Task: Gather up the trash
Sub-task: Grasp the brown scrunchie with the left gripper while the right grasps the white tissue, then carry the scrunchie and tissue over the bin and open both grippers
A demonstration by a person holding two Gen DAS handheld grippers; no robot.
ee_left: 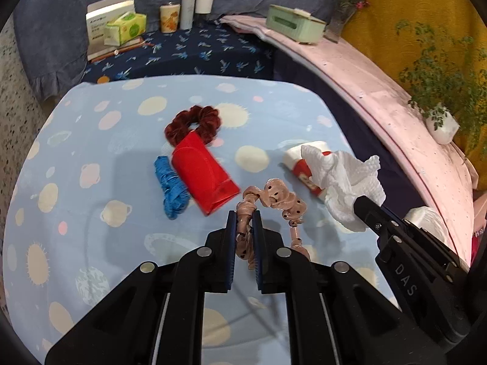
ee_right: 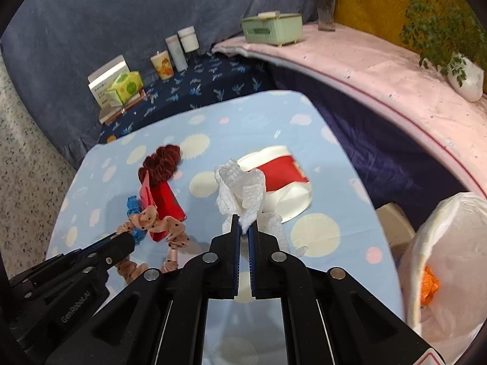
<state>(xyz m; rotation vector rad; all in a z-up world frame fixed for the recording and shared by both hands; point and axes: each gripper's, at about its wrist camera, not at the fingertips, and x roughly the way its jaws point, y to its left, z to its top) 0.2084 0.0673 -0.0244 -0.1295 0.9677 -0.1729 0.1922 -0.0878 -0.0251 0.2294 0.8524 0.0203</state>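
My left gripper (ee_left: pixel 244 216) is shut on a beige dotted scrunchie (ee_left: pixel 274 196), which hangs from its pads just above the light blue tablecloth (ee_left: pixel 91 152). My right gripper (ee_right: pixel 244 223) is shut on a crumpled white paper towel (ee_right: pixel 240 188), lifted off the cloth in front of a red-and-white paper cup (ee_right: pixel 283 173) lying on its side. The left wrist view shows the same paper towel (ee_left: pixel 344 182) and paper cup (ee_left: pixel 299 164) at the right, with the right gripper (ee_left: pixel 360 202) below them. The right wrist view has the left gripper (ee_right: pixel 124 243) and the scrunchie (ee_right: pixel 158 223) at the lower left.
A red pouch (ee_left: pixel 202 176), a blue cord bundle (ee_left: pixel 170 188) and a dark red scrunchie (ee_left: pixel 191 124) lie mid-table. A white bag-lined bin (ee_right: pixel 450 258) holding something orange stands beyond the right table edge. Boxes, jars and a green case (ee_left: pixel 295 22) line the back.
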